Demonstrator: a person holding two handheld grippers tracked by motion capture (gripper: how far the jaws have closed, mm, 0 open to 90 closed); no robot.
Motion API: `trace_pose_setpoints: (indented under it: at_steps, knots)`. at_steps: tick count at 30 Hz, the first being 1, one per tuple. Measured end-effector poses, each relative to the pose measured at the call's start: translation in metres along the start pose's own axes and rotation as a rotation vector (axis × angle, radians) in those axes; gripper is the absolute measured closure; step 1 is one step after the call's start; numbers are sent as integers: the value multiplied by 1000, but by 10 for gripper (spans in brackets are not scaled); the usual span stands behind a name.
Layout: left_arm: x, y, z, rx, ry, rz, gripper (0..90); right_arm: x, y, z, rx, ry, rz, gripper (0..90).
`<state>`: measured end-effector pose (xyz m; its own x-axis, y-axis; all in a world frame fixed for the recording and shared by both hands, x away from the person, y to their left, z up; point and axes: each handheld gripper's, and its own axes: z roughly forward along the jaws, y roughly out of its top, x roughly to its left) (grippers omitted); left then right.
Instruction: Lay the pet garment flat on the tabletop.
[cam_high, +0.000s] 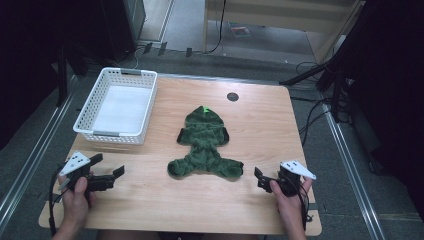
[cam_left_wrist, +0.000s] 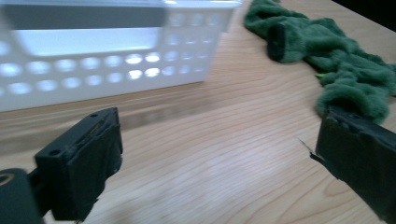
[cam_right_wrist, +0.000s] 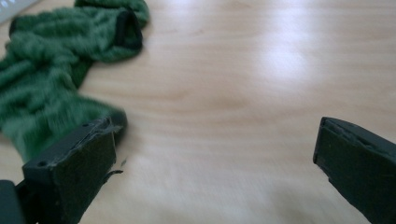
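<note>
Flanking green garment (cam_high: 206, 142), left tongs (cam_high: 111, 173), right tongs (cam_high: 261, 179), both agape

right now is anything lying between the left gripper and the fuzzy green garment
No. In the high view, just bare wooden table separates the left gripper from the fuzzy green garment; the white perforated plastic basket sits farther back.

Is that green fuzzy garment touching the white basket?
Apart. In the high view, a strip of bare wooden table runs between the green garment and the white basket; nothing of the fabric reaches its wall.
</note>
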<state>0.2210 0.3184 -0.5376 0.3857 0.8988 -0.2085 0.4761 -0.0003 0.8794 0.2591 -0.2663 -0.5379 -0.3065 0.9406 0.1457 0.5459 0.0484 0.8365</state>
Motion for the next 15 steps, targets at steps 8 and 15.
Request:
trace_pose_setpoints:
  at_steps: [8,15]
  knots:
    - [18,-4,0,-29,61,-56,0,-17,-23,-39,-16,-30,31,0]
    - [12,-5,11,-12,78,-15,0,-27,-22,-45,-52,-64,75,43]
